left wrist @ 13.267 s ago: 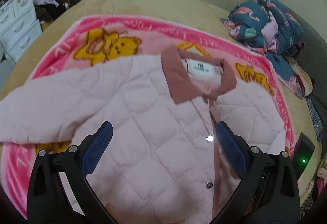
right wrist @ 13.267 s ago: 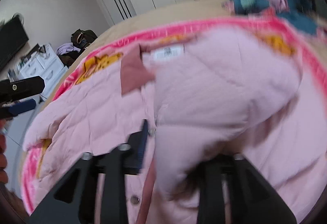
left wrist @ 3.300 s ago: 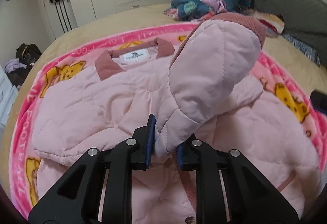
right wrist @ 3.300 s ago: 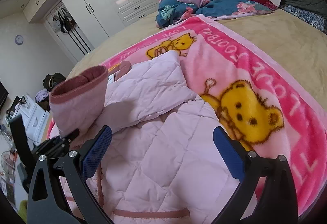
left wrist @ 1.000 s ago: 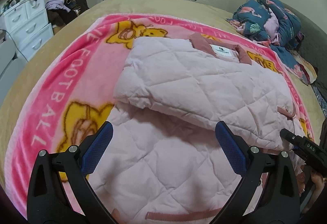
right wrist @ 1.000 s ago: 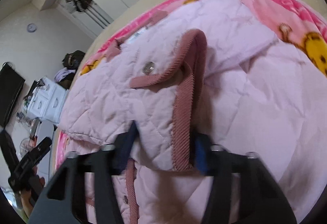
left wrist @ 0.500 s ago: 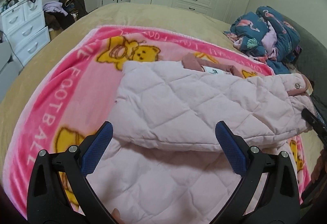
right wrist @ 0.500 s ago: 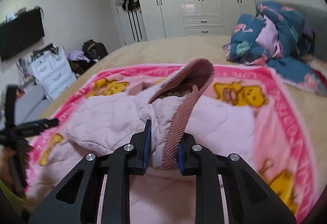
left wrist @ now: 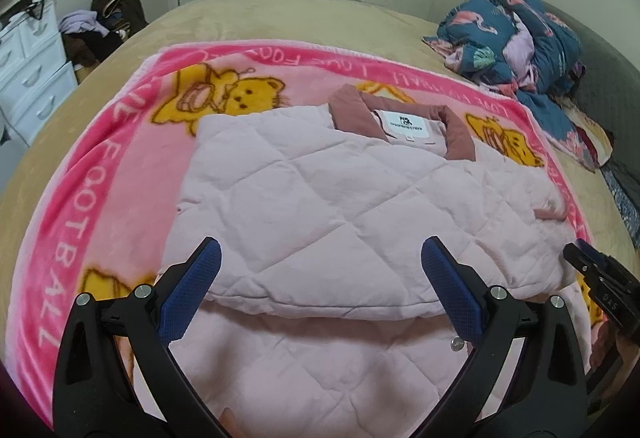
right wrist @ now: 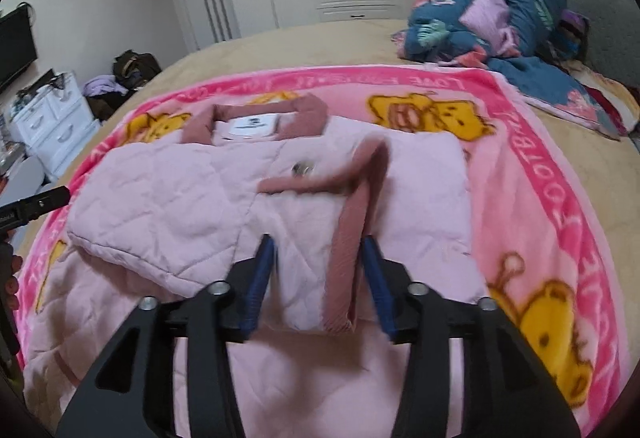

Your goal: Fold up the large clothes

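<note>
Pale pink quilted jacket (left wrist: 320, 198) with dusty-rose corduroy collar lies flat on the pink bear-print fleece blanket (left wrist: 80, 198), sleeves folded across its chest; judged light, puffy and springy, best taken by the ribbed cuff or hem. Right gripper (right wrist: 316, 278): fingers partly parted, straddling the cuff (right wrist: 348, 238), grip apparently slack. Left gripper (left wrist: 320, 298): wide open, empty, above the hem, collar beyond.

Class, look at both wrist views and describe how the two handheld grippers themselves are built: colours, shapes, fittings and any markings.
Both match. The left gripper has two black plastic arms splayed in a V, each with triangular cut-outs and silver round bolt heads. Its fingers carry blue pads with a fine dotted grip texture. The right gripper shows the same black frame, silver bolts and blue pads; seen from the left view, its side bears small pale lettering, too small to read. No cables or sleeves show.
</note>
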